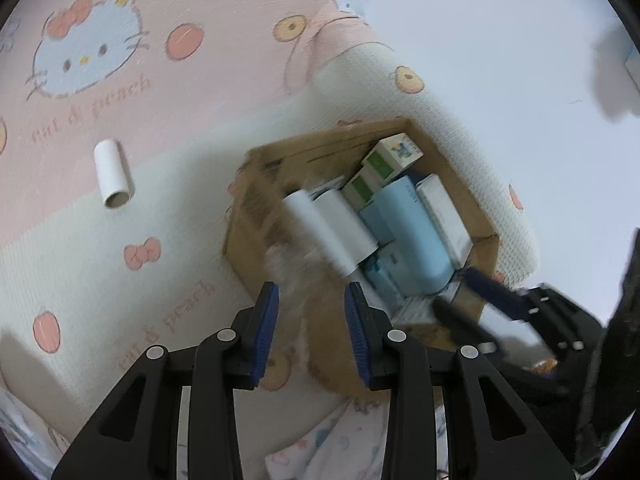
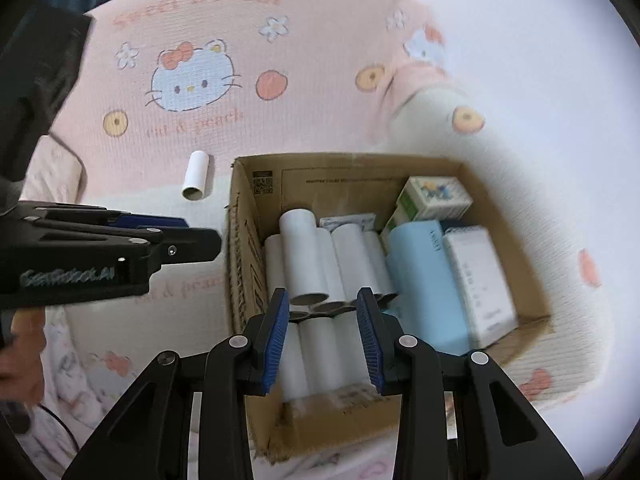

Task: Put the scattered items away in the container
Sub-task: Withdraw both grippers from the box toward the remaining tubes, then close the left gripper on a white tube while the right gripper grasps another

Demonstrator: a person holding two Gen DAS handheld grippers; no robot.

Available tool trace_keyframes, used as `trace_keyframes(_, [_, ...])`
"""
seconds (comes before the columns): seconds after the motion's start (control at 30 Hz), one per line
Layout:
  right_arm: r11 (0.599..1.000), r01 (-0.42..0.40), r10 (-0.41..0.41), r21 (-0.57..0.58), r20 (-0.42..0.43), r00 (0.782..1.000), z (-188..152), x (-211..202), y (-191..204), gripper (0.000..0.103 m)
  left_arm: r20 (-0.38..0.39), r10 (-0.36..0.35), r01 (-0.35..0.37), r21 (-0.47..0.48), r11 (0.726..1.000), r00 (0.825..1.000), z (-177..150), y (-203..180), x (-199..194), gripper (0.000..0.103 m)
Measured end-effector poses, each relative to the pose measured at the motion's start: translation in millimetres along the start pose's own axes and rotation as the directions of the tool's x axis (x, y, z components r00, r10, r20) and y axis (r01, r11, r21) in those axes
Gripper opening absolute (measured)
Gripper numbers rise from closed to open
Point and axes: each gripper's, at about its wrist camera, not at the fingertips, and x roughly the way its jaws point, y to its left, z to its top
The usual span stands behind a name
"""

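A brown cardboard box [image 2: 248,216] sits on a pink and cream Hello Kitty blanket; it also shows in the left wrist view [image 1: 256,216]. It holds several white tubes [image 2: 304,256], a light blue pack [image 2: 424,272] and small boxes [image 2: 436,196]. One white tube [image 2: 195,181] lies on the blanket left of the box, also in the left wrist view [image 1: 111,173]. My left gripper [image 1: 312,332] is open and empty at the box's near left edge, blurred by motion. My right gripper [image 2: 323,328] is open and empty above the tubes in the box.
The left gripper [image 2: 176,236] reaches in from the left in the right wrist view, beside the box. The right gripper [image 1: 472,300] shows at the box's right corner in the left wrist view. A white wall [image 2: 520,40] lies beyond the blanket.
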Motion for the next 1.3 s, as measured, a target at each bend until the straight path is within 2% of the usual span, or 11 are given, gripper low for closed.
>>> trace_keyframes(0.1, [0.997, 0.044, -0.042, -0.062, 0.046, 0.998, -8, -12, 19, 0.033, 0.011, 0.008, -0.008, -0.033, 0.999, 1.0, -16, 33, -1, 0.042])
trace_keyframes(0.17, [0.995, 0.056, -0.051, -0.088, 0.063, 0.997, -16, -15, 31, 0.039, 0.011, 0.004, -0.003, -0.072, 0.997, 1.0, -25, 55, -2, 0.042])
trace_keyframes(0.33, [0.989, 0.079, -0.069, -0.122, 0.083, 0.994, -33, -13, 62, 0.04, 0.026, 0.044, -0.04, -0.15, 0.988, 0.999, -47, 112, -11, 0.043])
trace_keyframes(0.53, [0.977, 0.119, -0.097, -0.179, 0.126, 0.987, -30, -1, 106, 0.041, 0.043, 0.071, -0.059, -0.235, 0.97, 0.997, -61, 171, -12, 0.046])
trace_keyframes(0.7, [0.957, 0.133, -0.099, -0.259, 0.14, 0.985, -24, 25, 143, 0.041, 0.046, 0.213, -0.202, -0.165, 0.965, 0.976, -68, 198, 4, 0.046])
trace_keyframes(0.83, [0.951, 0.104, -0.071, -0.29, 0.121, 0.99, -20, 54, 164, 0.041, 0.056, 0.125, -0.114, -0.167, 0.979, 0.991, -49, 200, 19, 0.046])
trace_keyframes(0.97, [0.959, 0.065, -0.04, -0.277, 0.095, 0.995, -12, 89, 178, 0.041, 0.05, 0.133, -0.124, -0.154, 0.98, 0.99, -32, 203, 39, 0.046])
trace_keyframes(1.03, [0.963, 0.055, -0.034, -0.265, 0.083, 0.996, -6, 108, 181, 0.041, 0.03, 0.095, -0.088, -0.185, 0.979, 0.995, -27, 212, 46, 0.046])
trace_keyframes(1.13, [0.976, 0.001, 0.009, -0.219, 0.045, 0.999, 2, 130, 179, 0.041, 0.023, 0.0, 0.007, -0.274, 0.962, 1.0, -18, 229, 53, 0.046])
trace_keyframes(1.2, [0.985, -0.037, 0.039, -0.166, 0.005, 0.999, 12, 149, 176, 0.041, 0.045, -0.011, 0.024, -0.3, 0.954, 0.999, -10, 238, 54, 0.046])
trace_keyframes(1.3, [0.99, -0.038, 0.037, -0.137, -0.005, 0.999, 22, 167, 176, 0.041, 0.07, -0.028, 0.05, -0.332, 0.942, 0.997, 4, 254, 59, 0.046])
